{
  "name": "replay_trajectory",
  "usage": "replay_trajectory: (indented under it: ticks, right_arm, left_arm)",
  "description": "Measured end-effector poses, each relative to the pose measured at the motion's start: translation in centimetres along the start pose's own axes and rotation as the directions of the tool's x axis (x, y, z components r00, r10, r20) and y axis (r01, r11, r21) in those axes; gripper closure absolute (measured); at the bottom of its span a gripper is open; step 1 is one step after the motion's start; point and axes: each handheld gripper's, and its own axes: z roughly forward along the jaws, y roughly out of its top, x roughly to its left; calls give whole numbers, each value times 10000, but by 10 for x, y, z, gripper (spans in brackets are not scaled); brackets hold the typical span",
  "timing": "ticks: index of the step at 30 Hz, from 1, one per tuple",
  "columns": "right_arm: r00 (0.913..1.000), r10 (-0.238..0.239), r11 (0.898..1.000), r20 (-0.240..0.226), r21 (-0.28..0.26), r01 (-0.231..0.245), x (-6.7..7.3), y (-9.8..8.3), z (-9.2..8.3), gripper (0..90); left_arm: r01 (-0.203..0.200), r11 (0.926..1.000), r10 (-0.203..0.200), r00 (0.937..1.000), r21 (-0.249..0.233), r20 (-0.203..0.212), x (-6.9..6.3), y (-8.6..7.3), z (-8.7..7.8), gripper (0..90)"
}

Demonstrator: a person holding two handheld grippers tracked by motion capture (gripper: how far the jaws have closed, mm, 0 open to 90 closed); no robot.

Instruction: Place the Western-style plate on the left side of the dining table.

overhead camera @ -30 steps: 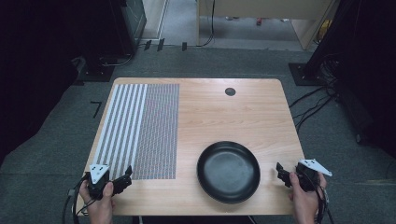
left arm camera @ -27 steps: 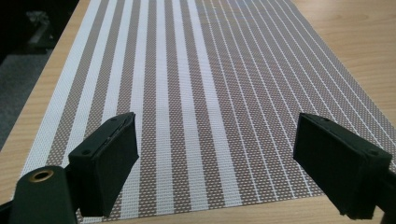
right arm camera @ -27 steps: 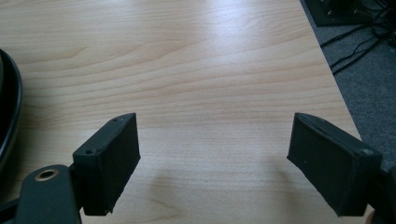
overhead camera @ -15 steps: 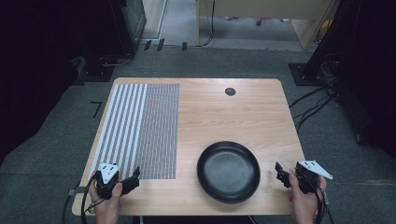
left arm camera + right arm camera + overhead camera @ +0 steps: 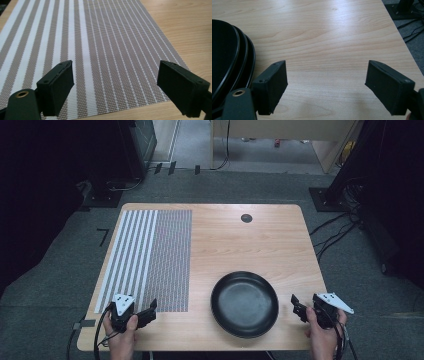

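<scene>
The left gripper (image 5: 150, 309), jaws wide and empty, hovers over the mat's (image 5: 150, 255) near edge, left of the pan (image 5: 244, 304); the right gripper (image 5: 296, 304), equally wide and empty, sits just right of the pan.

each hand holds a black gripper: left gripper (image 5: 150, 309), right gripper (image 5: 296, 305). a grey three-cornered plate sits on top of each, and a black cable trails behind. the fingers (image 5: 57, 87) are thick black rectangular blocks with small screws; a brass ring sits beside.
</scene>
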Motion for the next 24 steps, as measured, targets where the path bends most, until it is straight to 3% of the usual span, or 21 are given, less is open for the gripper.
replay_trajectory:
  ticks: [7,14,24]
  right_arm:
    - [10000,-39,9999,-91,-97,38,4,-1,-1,175]
    - [9997,-211,9995,152,-238,215,14,-1,2,186]
    - [9970,581,9983,510,-122,-576,32,11,-4,226]
  left_arm:
    - [-576,9983,575,9983,-90,-52,-19,4,4,136]
    - [-434,9989,438,9987,-166,265,-28,11,5,136]
    - [-794,9966,803,9958,-220,432,-49,25,9,136]
